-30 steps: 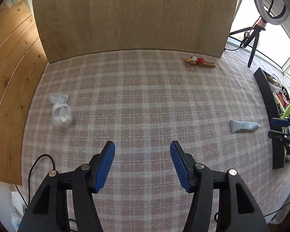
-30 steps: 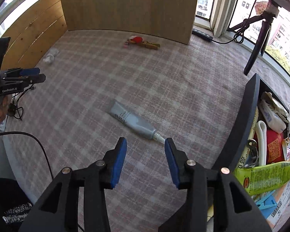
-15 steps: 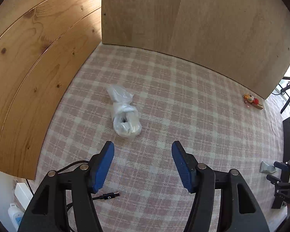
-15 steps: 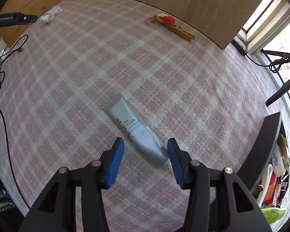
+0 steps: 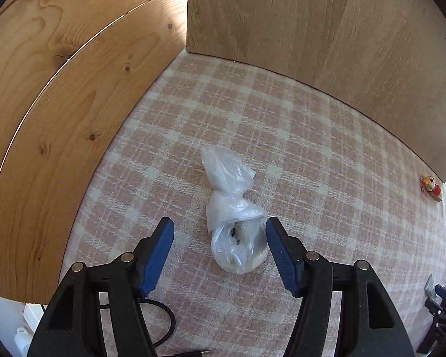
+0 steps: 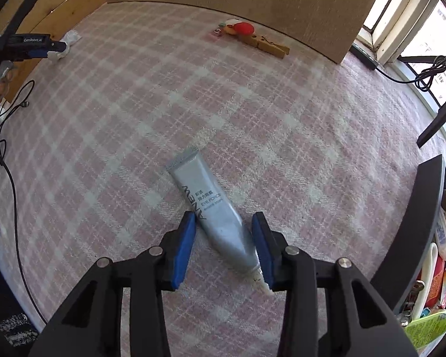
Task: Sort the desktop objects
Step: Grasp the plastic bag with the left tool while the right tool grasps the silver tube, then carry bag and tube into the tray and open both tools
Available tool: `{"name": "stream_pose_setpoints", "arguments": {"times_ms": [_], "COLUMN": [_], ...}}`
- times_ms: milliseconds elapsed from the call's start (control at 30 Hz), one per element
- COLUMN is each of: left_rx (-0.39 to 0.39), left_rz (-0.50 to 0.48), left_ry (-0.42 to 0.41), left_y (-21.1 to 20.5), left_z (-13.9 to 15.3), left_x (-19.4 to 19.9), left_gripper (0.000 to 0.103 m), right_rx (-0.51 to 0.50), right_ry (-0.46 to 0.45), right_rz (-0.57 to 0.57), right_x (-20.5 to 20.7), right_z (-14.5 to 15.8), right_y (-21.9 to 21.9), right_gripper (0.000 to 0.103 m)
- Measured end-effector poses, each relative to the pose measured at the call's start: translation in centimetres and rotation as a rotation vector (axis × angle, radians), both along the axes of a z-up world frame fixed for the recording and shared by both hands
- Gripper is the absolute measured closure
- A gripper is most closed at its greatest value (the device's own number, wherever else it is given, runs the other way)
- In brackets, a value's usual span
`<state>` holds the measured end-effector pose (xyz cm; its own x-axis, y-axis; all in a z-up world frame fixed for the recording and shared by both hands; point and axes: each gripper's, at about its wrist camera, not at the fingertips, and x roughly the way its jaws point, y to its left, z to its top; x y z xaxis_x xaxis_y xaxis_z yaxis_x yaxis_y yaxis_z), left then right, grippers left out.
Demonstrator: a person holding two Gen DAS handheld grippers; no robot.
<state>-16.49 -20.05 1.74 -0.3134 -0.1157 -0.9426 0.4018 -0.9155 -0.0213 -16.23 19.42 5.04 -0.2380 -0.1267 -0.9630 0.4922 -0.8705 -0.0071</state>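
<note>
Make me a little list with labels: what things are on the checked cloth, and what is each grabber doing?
surface: pink checked cloth
left gripper: open, around the clear plastic bag, jaws just been opening
right gripper: around the grey tube, jaws just been closing; squeeze not clear
far edge: toy clothespin
right side: black tray, holding packets

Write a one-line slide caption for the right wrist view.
Right gripper straddling a silver-grey cream tube on pink checked cloth.
</note>
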Motion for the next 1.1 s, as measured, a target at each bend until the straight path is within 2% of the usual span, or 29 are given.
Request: {"name": "stream_pose_setpoints", "arguments": {"times_ms": [67,233,300,500,633,900,967,1100], "left_rx": [-0.006,-0.03,-0.043,-0.017,0.021,0.107,0.139,0.17], "left_rz": [0.001,-0.034,-0.044,-0.062,-0.118,-0.332,-0.386,-0.493], "left_ry": [-0.008,-0.003,0.001,0.047,0.091,0.145,0.154,0.183], "left_y": [0.1,1.3,1.9,4.3,7.5,17.0,19.3,24.6], "left_z": [-0.4,-0.8,-0.8,-0.5,0.6,3.2,4.0,5.9], "left_x": [-0.2,-0.2,-0.2,1.1,2.4,4.2,3.3,0.7], "left_gripper": [0.044,0.065,0.067,0.069,0.07,0.07,0.07,0.07], "right_rx": [-0.011,-0.048,-0.07,-0.159,-0.202,-0.235,-0.241,-0.262], "right_ry": [0.012,0.038,0.051,0.095,0.11,0.151,0.169,0.196], "right_rz": [-0.038,-0.124,-0.159,-0.233,-0.275,-0.323,-0.343,-0.405], "right_x": [-0.2,-1.0,-1.3,-3.0,-3.0,-3.2,-2.4,-1.3], "right_z": [0.1,0.3,0.4,0.6,0.6,2.8,3.9,6.1], "right_y": [0.3,0.8,1.1,0.2,-0.4,1.0,0.7,2.9], "right_gripper": [0.072,0.078,0.078,0.079,0.079,0.079,0.079,0.079]}}
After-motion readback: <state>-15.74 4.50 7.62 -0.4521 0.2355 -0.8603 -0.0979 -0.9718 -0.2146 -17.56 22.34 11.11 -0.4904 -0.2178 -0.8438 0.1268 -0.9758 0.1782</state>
